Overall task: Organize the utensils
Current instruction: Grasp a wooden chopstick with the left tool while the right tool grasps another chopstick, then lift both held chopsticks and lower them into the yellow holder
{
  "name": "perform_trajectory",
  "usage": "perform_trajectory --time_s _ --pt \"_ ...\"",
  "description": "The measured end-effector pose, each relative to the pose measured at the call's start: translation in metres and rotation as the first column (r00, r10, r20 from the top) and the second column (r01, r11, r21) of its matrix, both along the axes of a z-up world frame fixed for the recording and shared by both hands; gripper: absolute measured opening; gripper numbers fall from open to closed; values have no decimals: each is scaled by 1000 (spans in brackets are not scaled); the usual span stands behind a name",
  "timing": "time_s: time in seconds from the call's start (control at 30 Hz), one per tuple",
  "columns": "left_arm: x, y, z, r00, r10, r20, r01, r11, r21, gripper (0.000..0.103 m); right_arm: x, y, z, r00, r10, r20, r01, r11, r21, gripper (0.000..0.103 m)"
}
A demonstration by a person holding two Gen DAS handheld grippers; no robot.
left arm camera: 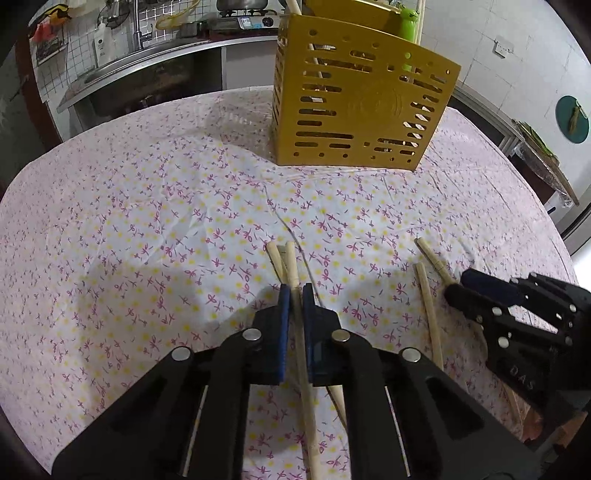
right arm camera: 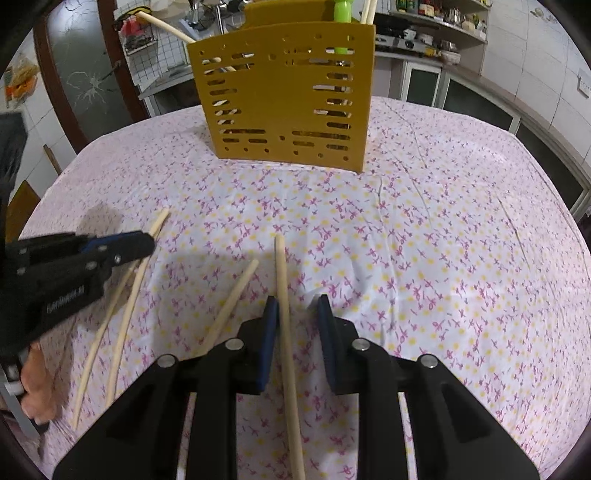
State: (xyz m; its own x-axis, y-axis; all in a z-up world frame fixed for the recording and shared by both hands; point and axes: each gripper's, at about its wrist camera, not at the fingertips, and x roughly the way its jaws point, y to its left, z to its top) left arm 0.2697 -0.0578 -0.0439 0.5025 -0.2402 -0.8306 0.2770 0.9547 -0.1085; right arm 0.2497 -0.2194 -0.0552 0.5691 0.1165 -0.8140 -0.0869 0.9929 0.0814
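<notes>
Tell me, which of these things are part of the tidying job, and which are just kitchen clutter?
Part of the job:
- chopsticks on the tablecloth
- yellow utensil holder
- left gripper, right gripper

Just lying about:
- soap bottle
- gas stove
- sink
- teal round board

Each black gripper (left arm camera: 293,291) (right arm camera: 297,304) has blue pads (left arm camera: 283,325), silver round screws (left arm camera: 252,334).

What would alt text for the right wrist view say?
The right gripper is open around one wooden chopstick lying on the floral tablecloth, with a second chopstick just left. Behind stands a yellow slotted utensil holder; the left gripper is over two more chopsticks at left.
</notes>
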Motion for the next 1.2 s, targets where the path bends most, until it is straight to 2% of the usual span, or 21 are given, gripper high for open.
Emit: perform_trajectory --time_s 0.1,0.2,0.27,0.5,0.67,0.77,0.93,1.13,1.2 --pt "-1 1 0 1000 0 4 0 1000 -4 5 5 7 -1 1000 0 -8 0 999 -37 21" --pt "-3 2 0 1000 0 13 0 1000 -4 5 4 11 -1 1000 4 -8 -5 999 -33 7" --pt "-4 4 2 1000 6 21 -6 1000 -9 5 2 9 0 1000 -1 2 1 1000 -23 6" --pt "-12 21 20 997 34 63 -29 997 -67 5 -13 -16 21 994 -52 97 42 994 103 6" --pt "-23 27 44 989 39 141 -21 992 -128 4 -26 -28 40 977 -84 197 45 980 192 6" --pt "-32 27 61 977 41 207 -10 989 -148 4 -32 -30 50 958 -95 270 44 981 189 6" --pt "-46 23 86 950 30 312 23 986 -164 4 -41 -40 64 921 -123 369 27 966 256 6" --pt "-53 23 108 921 29 389 46 982 -182 4 -54 -45 81 840 -169 515 15 957 289 6" --pt "-54 22 114 912 33 409 49 981 -189 4 -59 -46 87 794 -176 581 4 959 285 6"
